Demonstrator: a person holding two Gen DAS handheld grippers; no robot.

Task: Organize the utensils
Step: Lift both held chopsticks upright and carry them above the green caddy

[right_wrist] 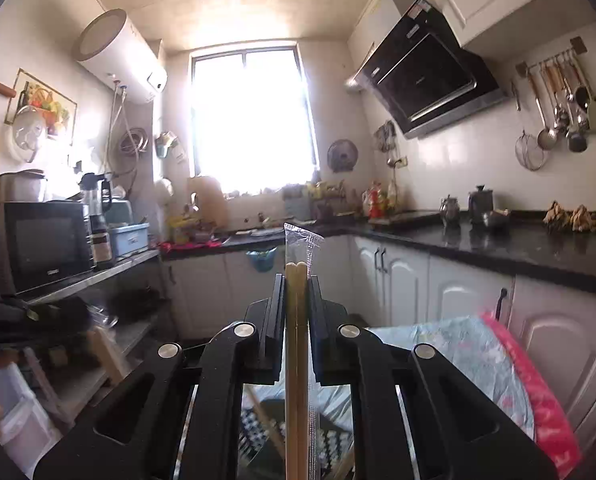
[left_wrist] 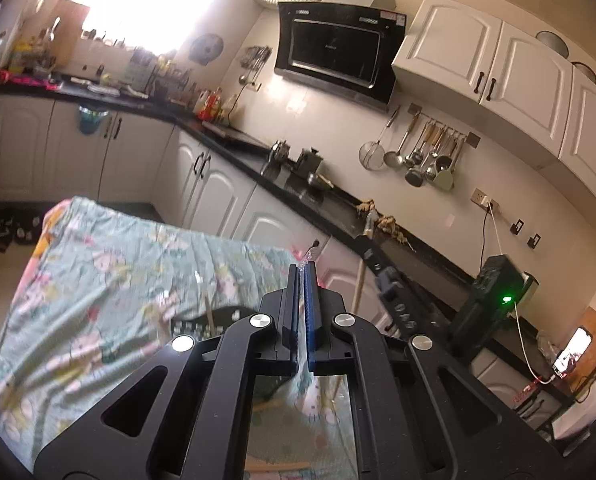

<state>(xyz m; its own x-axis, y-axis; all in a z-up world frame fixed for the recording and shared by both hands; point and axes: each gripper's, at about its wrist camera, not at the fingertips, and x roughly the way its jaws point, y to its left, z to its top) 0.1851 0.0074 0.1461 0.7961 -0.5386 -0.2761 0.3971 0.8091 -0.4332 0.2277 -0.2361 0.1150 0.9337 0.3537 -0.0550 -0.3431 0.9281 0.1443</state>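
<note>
The right gripper (right_wrist: 297, 280) pinches a pair of pale wooden chopsticks (right_wrist: 297, 320) in a clear plastic sleeve (right_wrist: 303, 240); the sticks run lengthwise between the jaws, and the sleeve's empty end pokes out past the fingertips. Below this gripper, through its frame, a black perforated holder (right_wrist: 254, 428) shows in part, with more wooden sticks leaning in it. To its lower right lies a table under a floral cloth (right_wrist: 470, 356) with a pink edge.

The left gripper (left_wrist: 303, 270) has its jaws pressed together, blue pads nearly meeting. A sliver of crinkled clear plastic (left_wrist: 308, 257) sticks out just past the tips; whether it is nipped between the pads cannot be told. Below and left of this gripper the same floral cloth spreads out, and the dark holder (left_wrist: 202, 326) sits just left of its frame, largely hidden by it.

Beyond both grippers a black countertop (right_wrist: 498, 240) runs over white cabinets (left_wrist: 218, 188). A range hood (left_wrist: 338, 52) hangs on the tiled wall, with ladles and a strainer on a rail (left_wrist: 426, 152) to its right. A bright window (right_wrist: 250, 120) washes out the far end. Left of the right gripper stand a microwave (right_wrist: 46, 244) on a shelf and a water heater (right_wrist: 118, 56) high on the wall.
</note>
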